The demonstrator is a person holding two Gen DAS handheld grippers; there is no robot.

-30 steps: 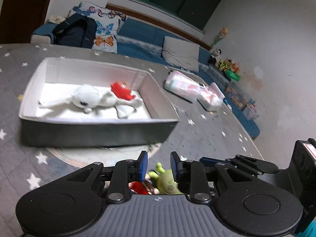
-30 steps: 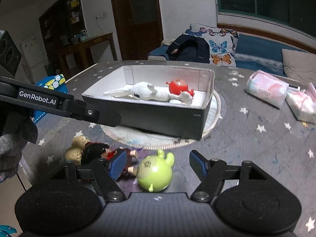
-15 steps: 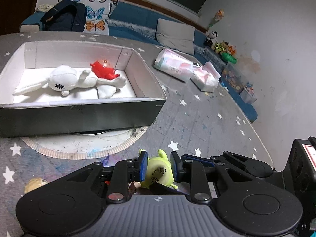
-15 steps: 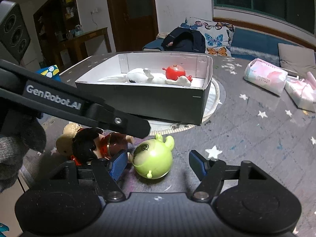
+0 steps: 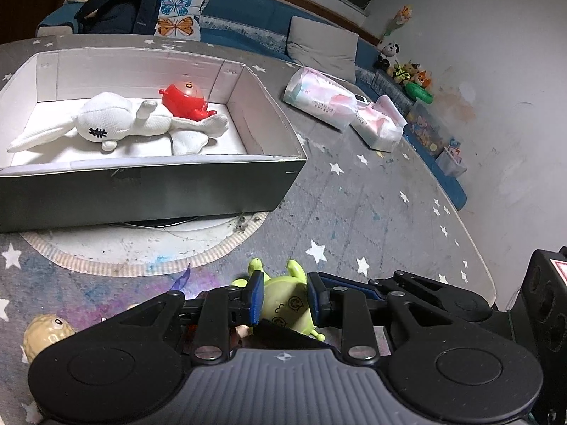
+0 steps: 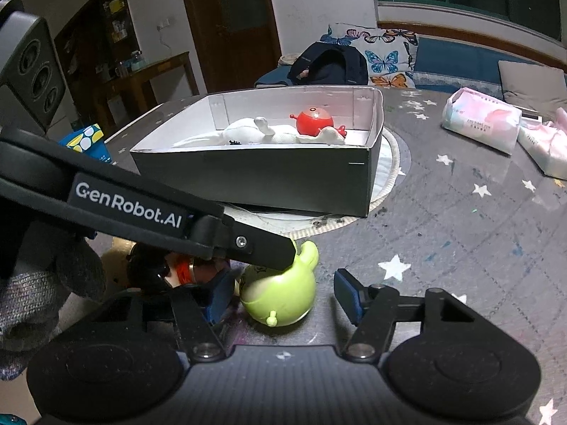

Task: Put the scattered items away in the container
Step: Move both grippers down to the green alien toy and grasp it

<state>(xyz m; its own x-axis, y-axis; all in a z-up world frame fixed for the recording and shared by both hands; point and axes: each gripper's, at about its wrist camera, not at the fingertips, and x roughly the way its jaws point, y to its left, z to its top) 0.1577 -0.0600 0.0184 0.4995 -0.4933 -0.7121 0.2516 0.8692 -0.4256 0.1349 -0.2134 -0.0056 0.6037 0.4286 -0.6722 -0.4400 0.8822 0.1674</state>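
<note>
A dark box with a white inside holds a white plush rabbit and a red round toy. A green round toy lies on the starred table in front of the box. My left gripper is narrowly open and hovers over the green toy; its finger crosses the right wrist view above the toy. My right gripper is open with the green toy between its jaws. A dark-haired doll and a tan toy lie to the left.
Two pink tissue packs lie on the table's right side. A round mat sits under the box. A sofa with butterfly cushions and a dark bag stand behind. The table edge runs on the right.
My left gripper has moved down and forward over the green toy, its finger now crossing the right view just above it. The right gripper has closed in around the toy, still open.
</note>
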